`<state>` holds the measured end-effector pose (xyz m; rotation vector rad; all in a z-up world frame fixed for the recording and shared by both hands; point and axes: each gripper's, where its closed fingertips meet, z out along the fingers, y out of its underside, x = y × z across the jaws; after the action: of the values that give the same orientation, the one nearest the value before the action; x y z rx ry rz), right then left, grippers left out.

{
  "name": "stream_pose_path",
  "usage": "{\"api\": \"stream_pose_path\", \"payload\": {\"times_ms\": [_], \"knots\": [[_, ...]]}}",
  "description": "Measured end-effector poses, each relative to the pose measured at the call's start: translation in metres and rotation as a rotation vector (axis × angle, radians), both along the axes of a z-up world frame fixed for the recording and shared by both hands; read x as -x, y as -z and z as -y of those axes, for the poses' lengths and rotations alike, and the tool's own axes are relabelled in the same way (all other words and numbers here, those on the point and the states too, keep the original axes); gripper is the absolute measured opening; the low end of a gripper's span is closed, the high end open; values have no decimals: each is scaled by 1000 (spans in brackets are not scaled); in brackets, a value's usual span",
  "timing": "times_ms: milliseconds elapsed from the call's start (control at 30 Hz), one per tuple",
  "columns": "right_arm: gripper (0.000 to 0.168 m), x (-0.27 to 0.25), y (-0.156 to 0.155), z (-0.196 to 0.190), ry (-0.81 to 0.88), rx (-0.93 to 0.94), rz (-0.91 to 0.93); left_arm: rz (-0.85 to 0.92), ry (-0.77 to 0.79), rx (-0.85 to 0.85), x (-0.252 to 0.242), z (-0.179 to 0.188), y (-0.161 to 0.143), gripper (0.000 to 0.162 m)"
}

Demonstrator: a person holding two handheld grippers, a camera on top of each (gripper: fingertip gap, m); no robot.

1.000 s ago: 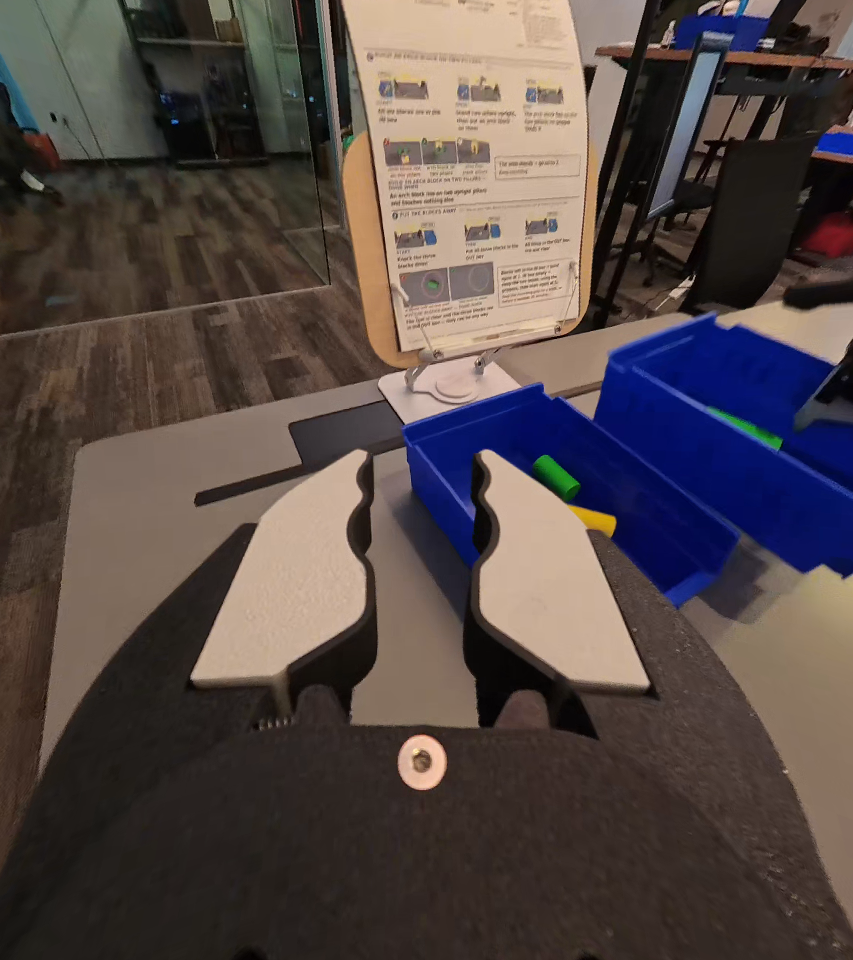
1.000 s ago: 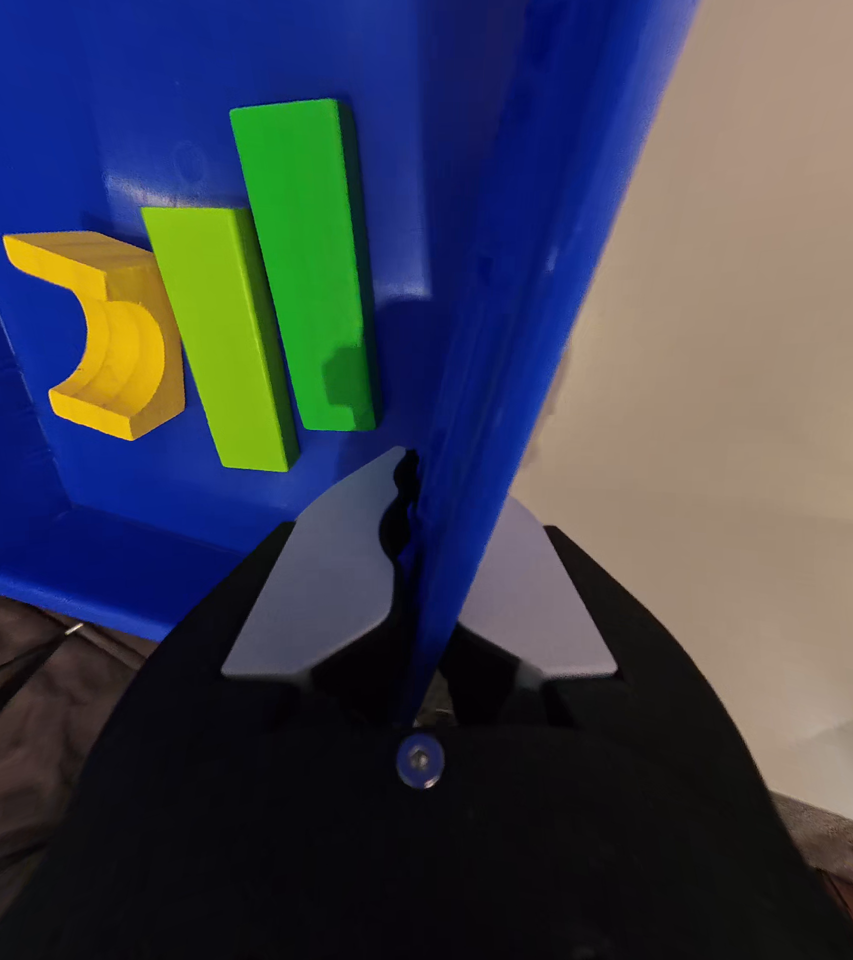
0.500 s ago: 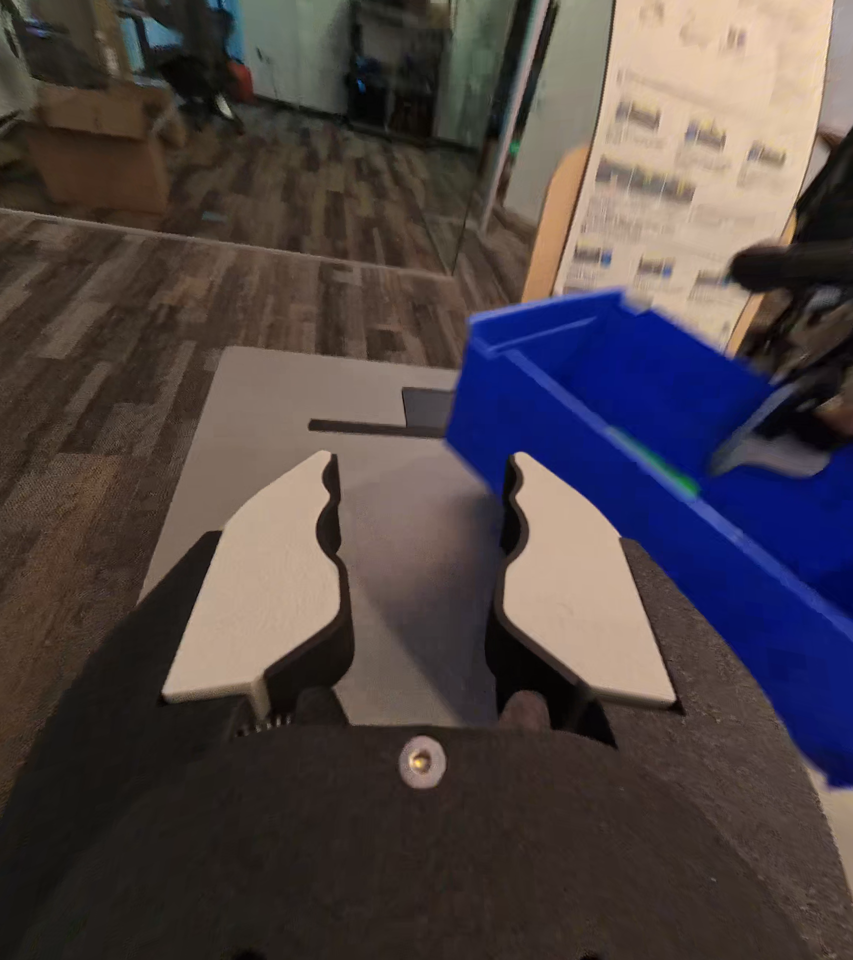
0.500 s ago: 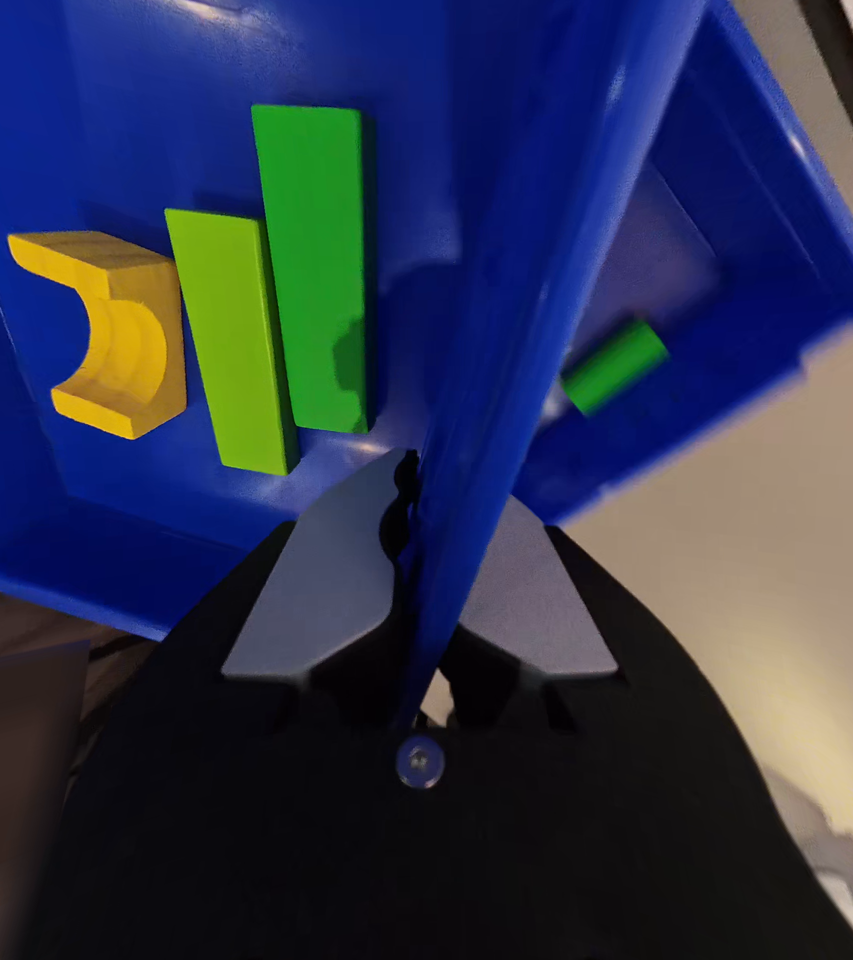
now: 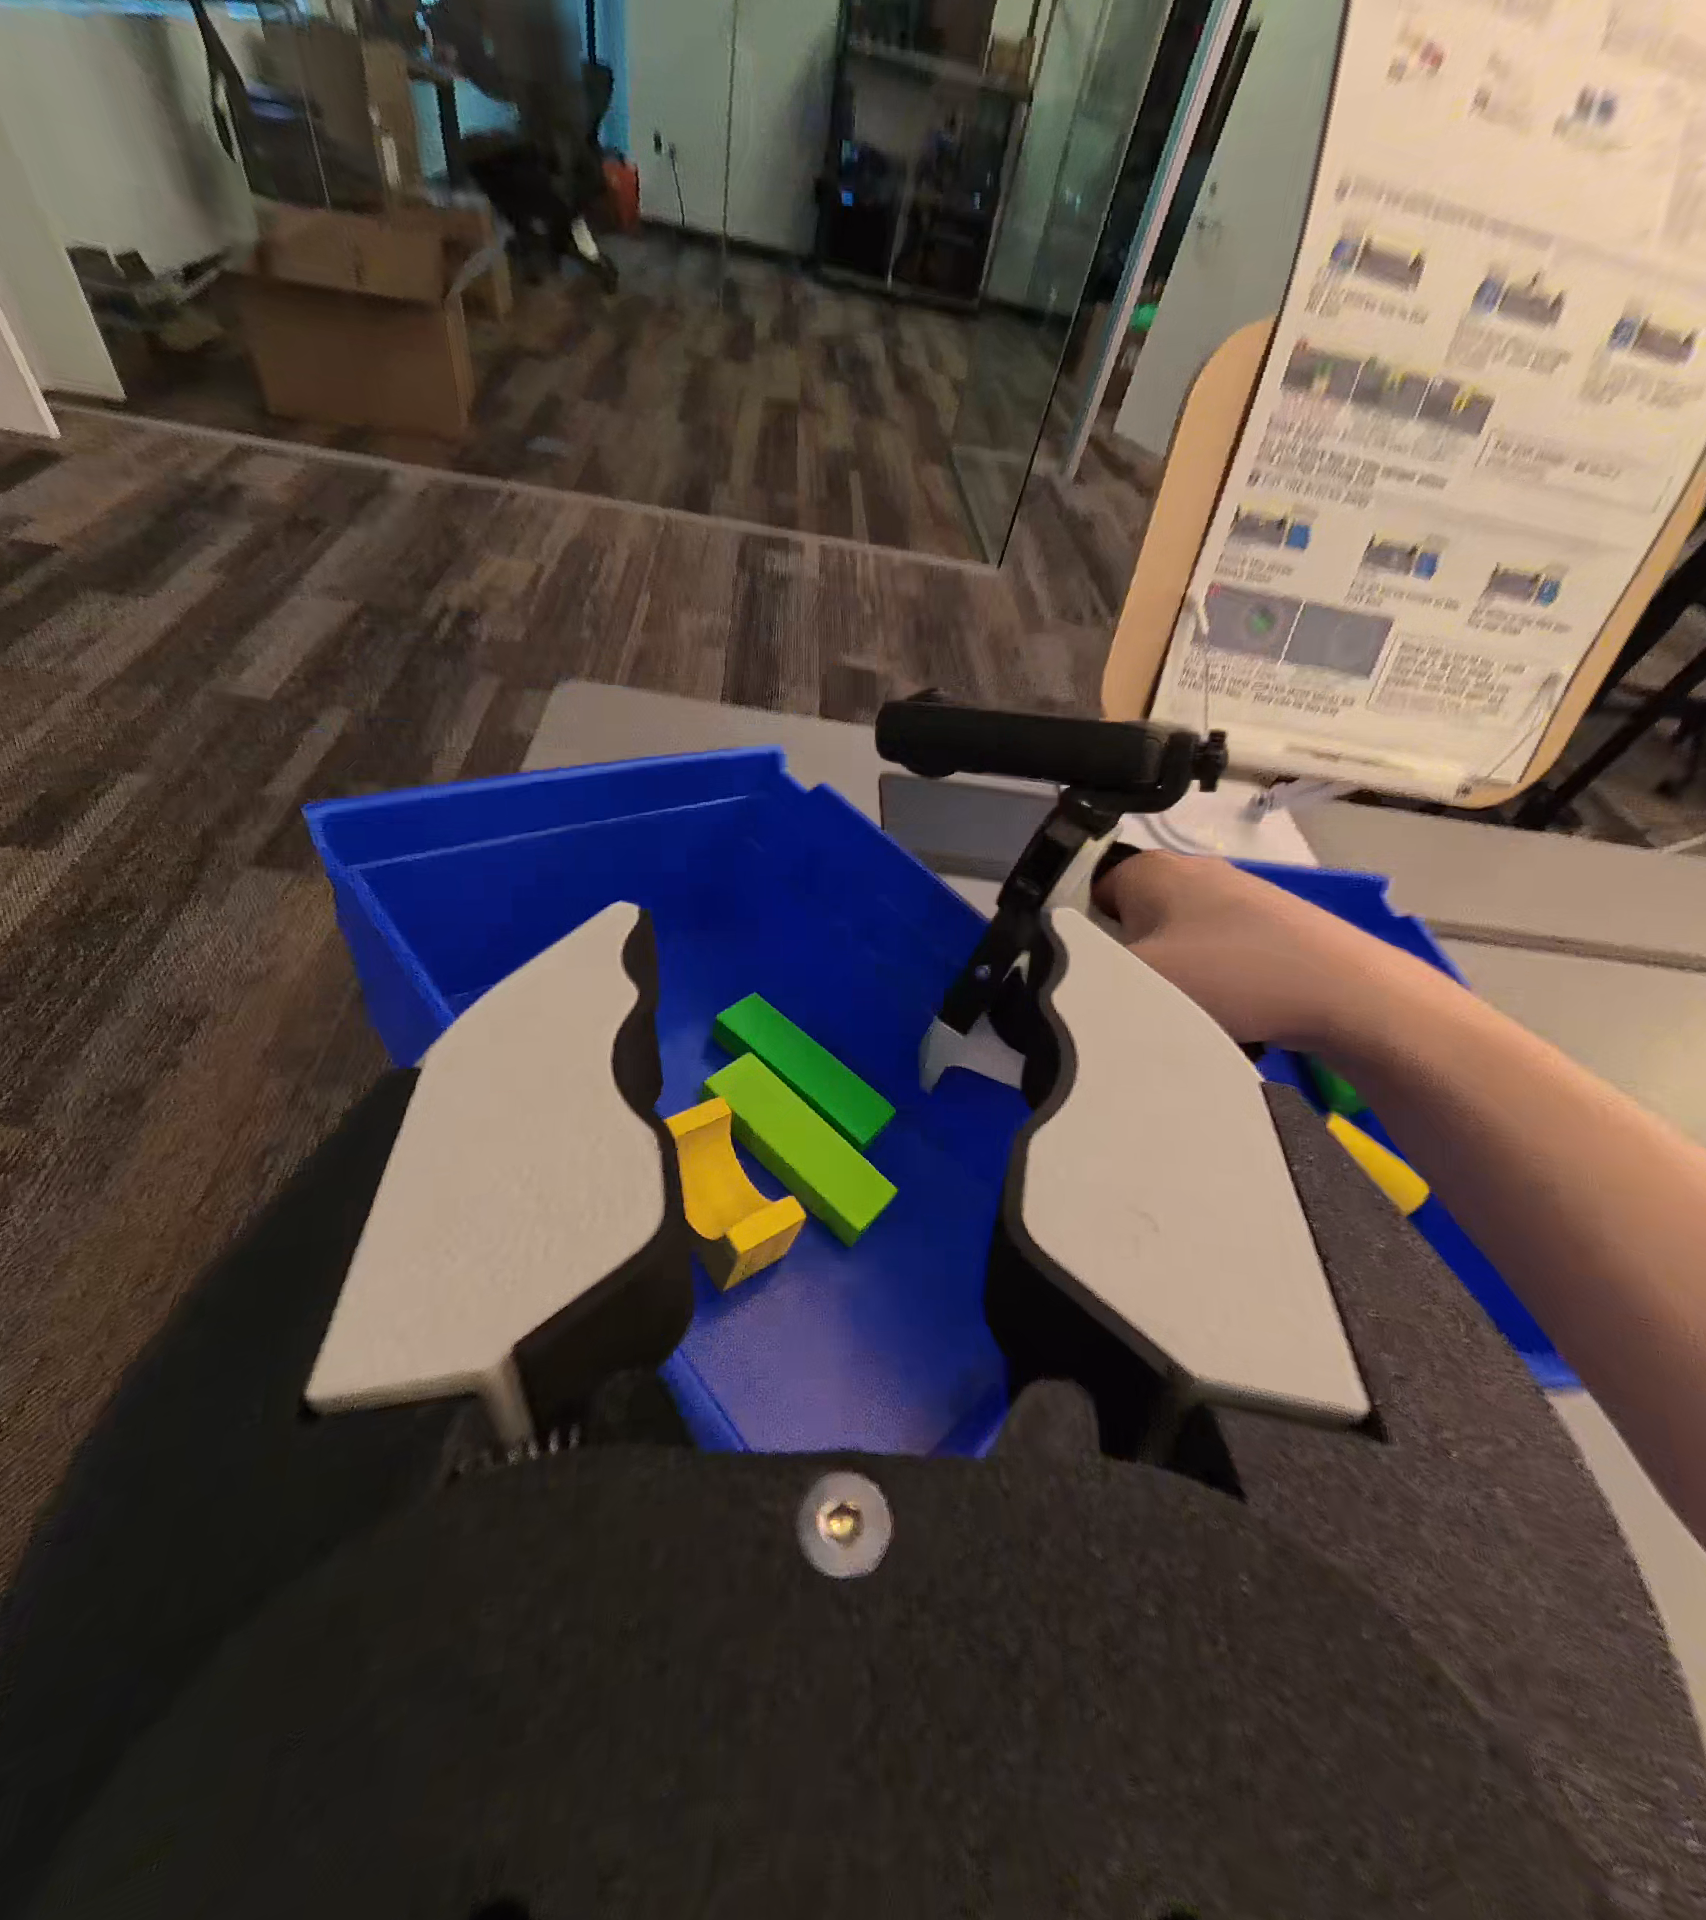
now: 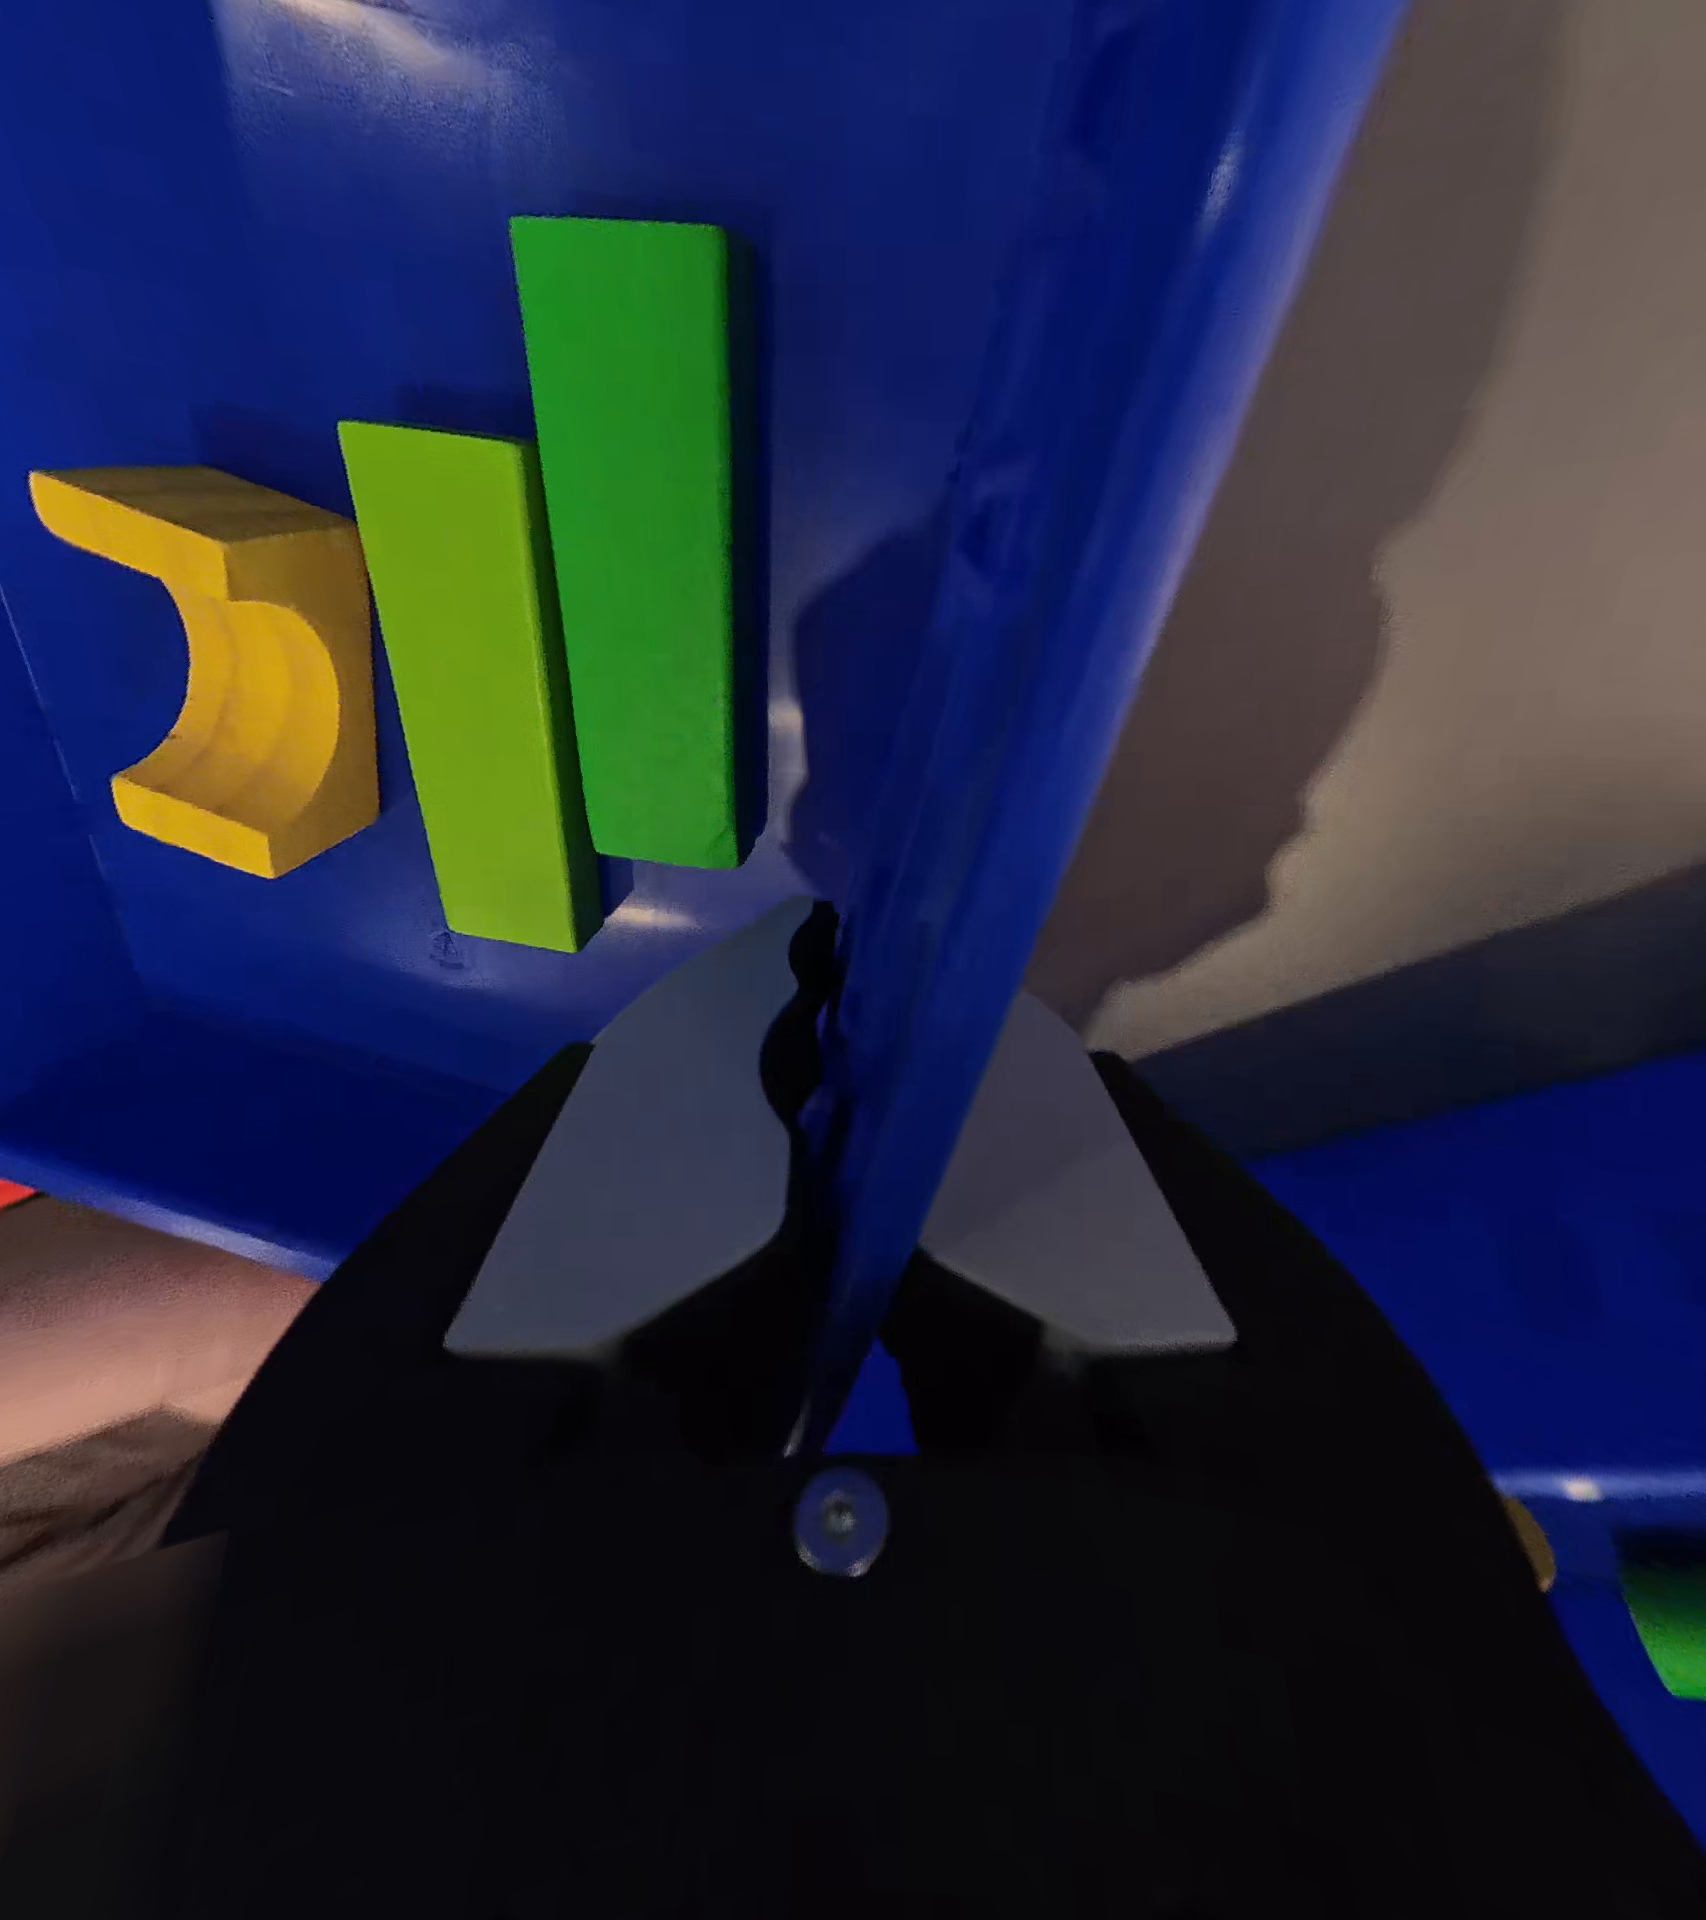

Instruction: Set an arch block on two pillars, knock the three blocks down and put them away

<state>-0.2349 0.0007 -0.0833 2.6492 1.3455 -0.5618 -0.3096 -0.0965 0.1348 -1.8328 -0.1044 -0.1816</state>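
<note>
Blocks (image 5: pixel 797 1132) fill bin (image 5: pixel 558 831); second bin (image 5: pixel 1451 1278) adjoins.

Three wooden blocks lie flat on the floor of a blue bin (image 5: pixel 558 862): a yellow arch block (image 5: pixel 724 1195) on its side, touching a light green pillar (image 5: pixel 799 1147), with a darker green pillar (image 5: pixel 805 1067) alongside
</note>
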Motion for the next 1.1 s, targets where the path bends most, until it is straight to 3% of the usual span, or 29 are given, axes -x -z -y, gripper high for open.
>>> {"api": "stream_pose_path", "payload": {"times_ms": [167,300,400,500,600,700,767,800,867,933,1000,1100], "knots": [[7,-11,52,-19,93,-32,73,-5,24,80,-1,-5,15,68],[12,-14,54,-27,105,-90,57,-4,7,83,5,-7,17,67],[21,-13,29,-44,81,-296,-36,-7,-22,156,17,-11,34,70],[28,-28,-27,-59,98,-571,-192,22,-48,269,35,-18,63,68],[35,-94,-66,-69,115,-827,-160,47,-66,422,53,-25,100,69],[53,-193,-74,-89,247,-949,26,46,-114,500,74,-38,128,72],[60,-262,-62,-94,381,-906,162,57,-125,546,82,-44,144,71],[72,-295,-54,-94,455,-874,236,72,-116,573,83,-47,153,71],[74,-334,-32,-87,529,-778,283,80,-130,644,88,-48,172,74],[74,-350,-8,-79,562,-674,274,65,-139,710,92,-48,188,66],[83,-347,14,-69,586,-531,208,57,-152,759,95,-49,200,59],[83,-340,40,-54,553,-383,198,57,-106,824,85,-51,213,56]]}}
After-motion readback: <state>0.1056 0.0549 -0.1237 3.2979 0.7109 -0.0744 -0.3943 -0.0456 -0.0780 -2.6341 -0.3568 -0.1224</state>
